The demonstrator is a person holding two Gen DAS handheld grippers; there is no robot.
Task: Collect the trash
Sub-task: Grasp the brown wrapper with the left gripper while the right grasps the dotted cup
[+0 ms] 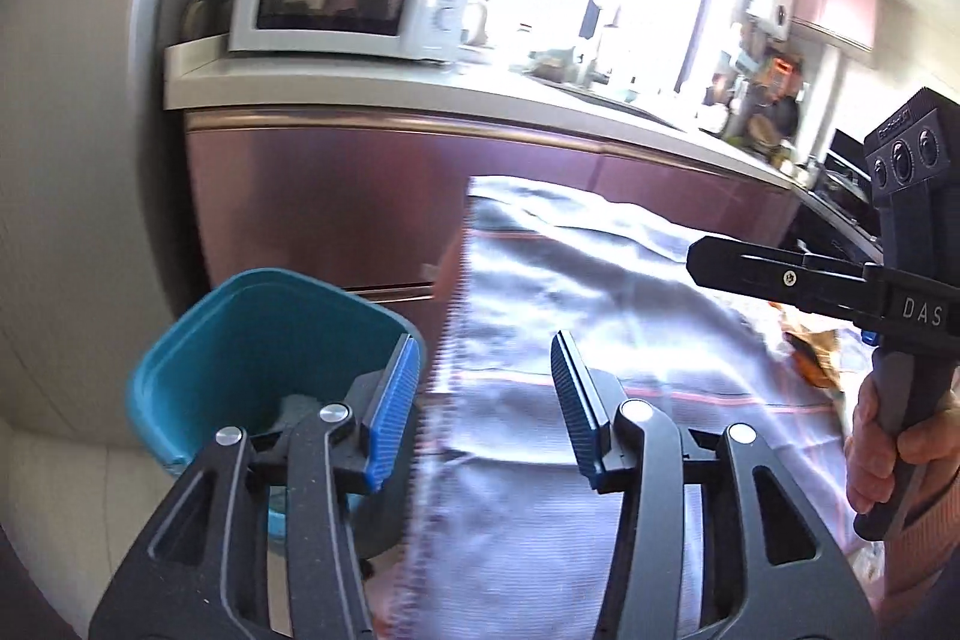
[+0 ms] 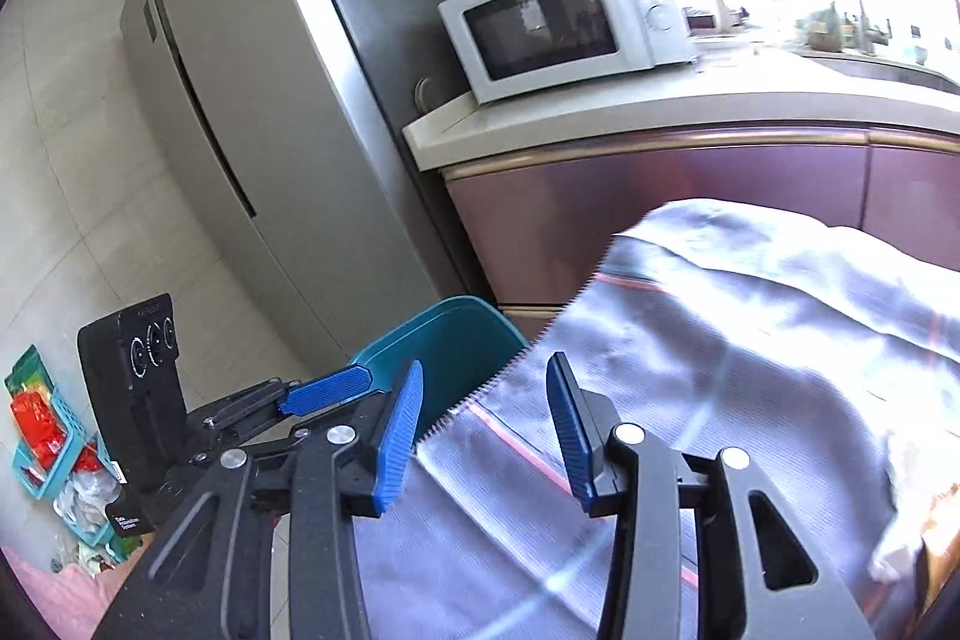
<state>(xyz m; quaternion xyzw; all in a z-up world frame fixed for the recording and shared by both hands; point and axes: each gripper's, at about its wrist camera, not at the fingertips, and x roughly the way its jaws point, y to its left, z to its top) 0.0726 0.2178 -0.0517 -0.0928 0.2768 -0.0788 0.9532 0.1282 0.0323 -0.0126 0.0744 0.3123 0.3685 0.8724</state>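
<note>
Both grippers, left gripper [image 1: 483,403] and right gripper [image 2: 483,436], gape empty beside teal bin [image 1: 240,340].

bin [image 1: 240,340]: teal | cloth [image 1: 600,310]: grey, thin red stripes | pads [image 2: 399,436]: blue, ribbed | microwave [image 2: 558,28]: white | cabinet [image 1: 360,196]: maroon

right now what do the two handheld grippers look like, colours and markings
Both match: black metal frames with triangular cut-outs and silver round pivot pins, each carrying two ribbed blue finger pads. The left gripper and right gripper share this build. The right one, seen from the left camera, has a black pistol-style handle, white "DAS" lettering and a black three-lens camera block.
</note>
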